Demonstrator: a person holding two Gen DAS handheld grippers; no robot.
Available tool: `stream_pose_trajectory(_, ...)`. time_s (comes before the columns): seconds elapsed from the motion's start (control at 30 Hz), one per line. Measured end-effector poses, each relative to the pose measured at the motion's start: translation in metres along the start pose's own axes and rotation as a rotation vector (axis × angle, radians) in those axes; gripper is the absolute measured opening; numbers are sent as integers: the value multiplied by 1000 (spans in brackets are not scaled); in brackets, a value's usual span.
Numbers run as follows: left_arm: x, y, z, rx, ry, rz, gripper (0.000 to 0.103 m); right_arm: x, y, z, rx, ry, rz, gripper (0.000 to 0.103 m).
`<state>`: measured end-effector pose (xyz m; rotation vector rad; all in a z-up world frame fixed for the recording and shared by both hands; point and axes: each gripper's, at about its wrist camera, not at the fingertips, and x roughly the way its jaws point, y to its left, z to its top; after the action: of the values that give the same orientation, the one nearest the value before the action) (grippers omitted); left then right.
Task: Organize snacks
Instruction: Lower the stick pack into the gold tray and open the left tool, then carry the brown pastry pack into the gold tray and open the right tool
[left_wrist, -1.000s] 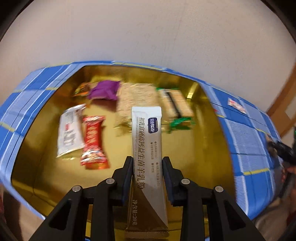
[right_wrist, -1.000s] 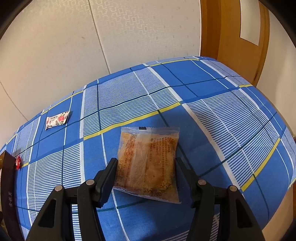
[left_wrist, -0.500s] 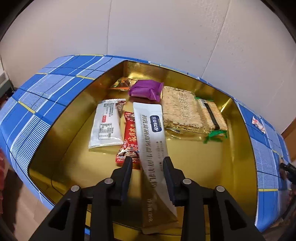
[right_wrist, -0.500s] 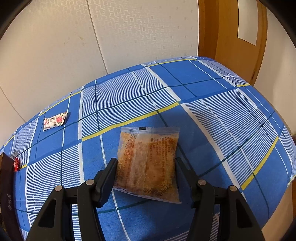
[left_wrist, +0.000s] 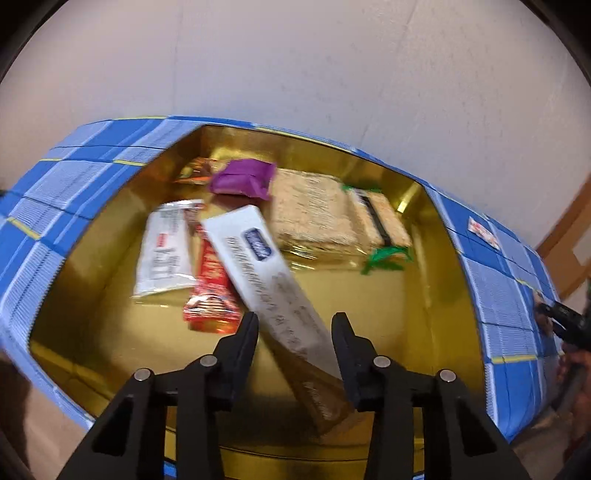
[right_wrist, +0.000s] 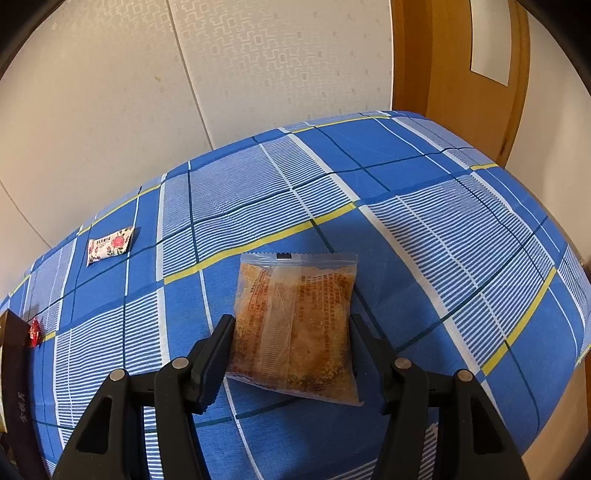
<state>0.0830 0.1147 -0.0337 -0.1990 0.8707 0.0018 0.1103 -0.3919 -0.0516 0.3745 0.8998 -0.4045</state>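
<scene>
In the left wrist view my left gripper (left_wrist: 294, 325) is open over a gold tin (left_wrist: 436, 280). A long white and gold sachet (left_wrist: 266, 273) lies tilted between the fingers, loose, its top leaning left over a red packet (left_wrist: 212, 284). In the right wrist view my right gripper (right_wrist: 290, 330) is open around a clear packet of orange crumbed snack (right_wrist: 295, 325) lying on the blue checked cloth (right_wrist: 424, 236). The fingers stand on either side of the packet, apart from it.
The tin also holds a white packet (left_wrist: 166, 247), a purple packet (left_wrist: 243, 179), cracker packs (left_wrist: 314, 218) and a green-tied bar (left_wrist: 384, 225). On the cloth lie a small floral packet (right_wrist: 110, 245) and a red candy (right_wrist: 35, 332). A wooden door (right_wrist: 461, 74) stands at the right.
My left gripper has opened and let go of the sachet, which has tipped to the left inside the tin. The right gripper has stayed open around the orange packet.
</scene>
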Motion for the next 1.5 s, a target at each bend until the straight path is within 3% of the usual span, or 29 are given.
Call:
stream_pose_trajectory(0.1,-11,8,3,-43,-44,-11,51,-2,1,-1,16,1,36,62)
stream_pose_trajectory(0.17,-19,12,5,-60,-93,27,69,-5,6,-2,8,-2,41,62)
stream_pose_trajectory(0.33,-24,16,8,-71,-141,102,78,-15,26,-7,-31,-35,108,62)
stream_pose_trajectory(0.5,-23,13,8,-47,-140,156,85,-36,55,-17,-75,-77,298,62)
stream_pose_trajectory(0.8,-17,3,6,22,-130,242,89,-87,150,-53,-364,-157,598,62)
stream_pose_trajectory(0.9,-17,1,6,40,-136,269,89,-98,177,-64,-419,-163,662,62)
stream_pose_trajectory(1.2,-24,13,8,-16,-155,268,89,-111,249,-106,-623,-122,724,62)
stream_pose_trajectory(1.5,-24,25,9,-62,-135,255,89,-107,300,-137,-781,-53,713,62)
